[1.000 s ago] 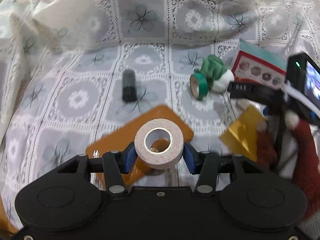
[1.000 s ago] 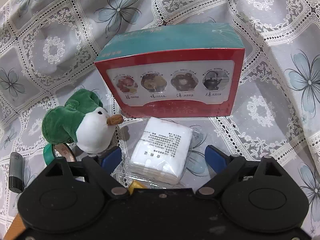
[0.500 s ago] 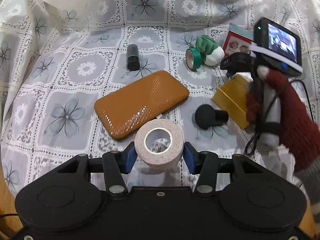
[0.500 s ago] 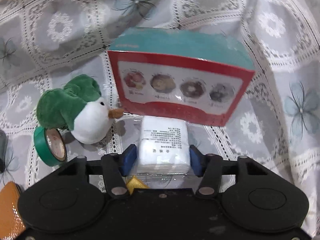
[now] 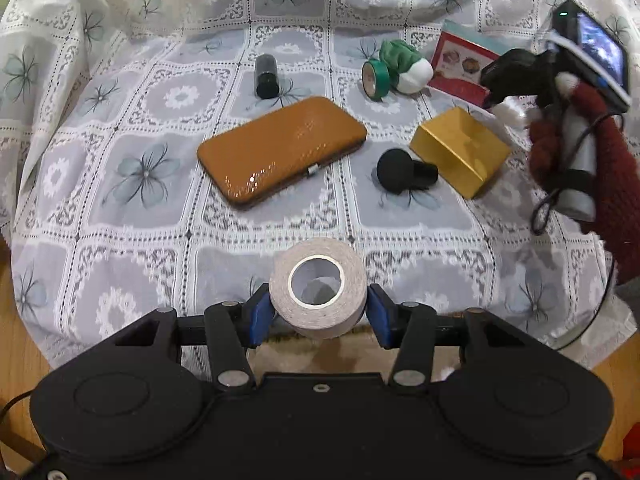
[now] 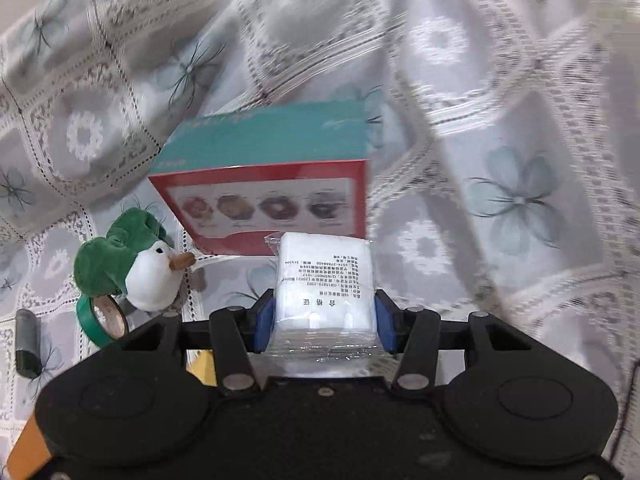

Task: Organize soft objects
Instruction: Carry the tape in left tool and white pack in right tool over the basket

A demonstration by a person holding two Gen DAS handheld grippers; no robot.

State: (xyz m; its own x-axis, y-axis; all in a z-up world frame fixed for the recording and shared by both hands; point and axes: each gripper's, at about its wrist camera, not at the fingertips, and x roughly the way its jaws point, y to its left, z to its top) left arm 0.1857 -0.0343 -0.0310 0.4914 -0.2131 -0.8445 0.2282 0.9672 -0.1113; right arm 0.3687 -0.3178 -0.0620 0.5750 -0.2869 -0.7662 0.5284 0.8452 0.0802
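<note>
Tablecloth (image 5: 280, 236) lies bare between tape roll (image 5: 318, 294) and, seemingly, orange case (image 5: 280, 148).

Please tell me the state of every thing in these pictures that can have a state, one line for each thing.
left gripper: shut on the roll of pale tape, held clear of the cloth.
right gripper: shut on the white wrapped packet.
brown case: closed, lying flat.
red and teal box: closed, standing.
gold box: closed.
green tape roll: on its edge, against the plush bird.
</note>
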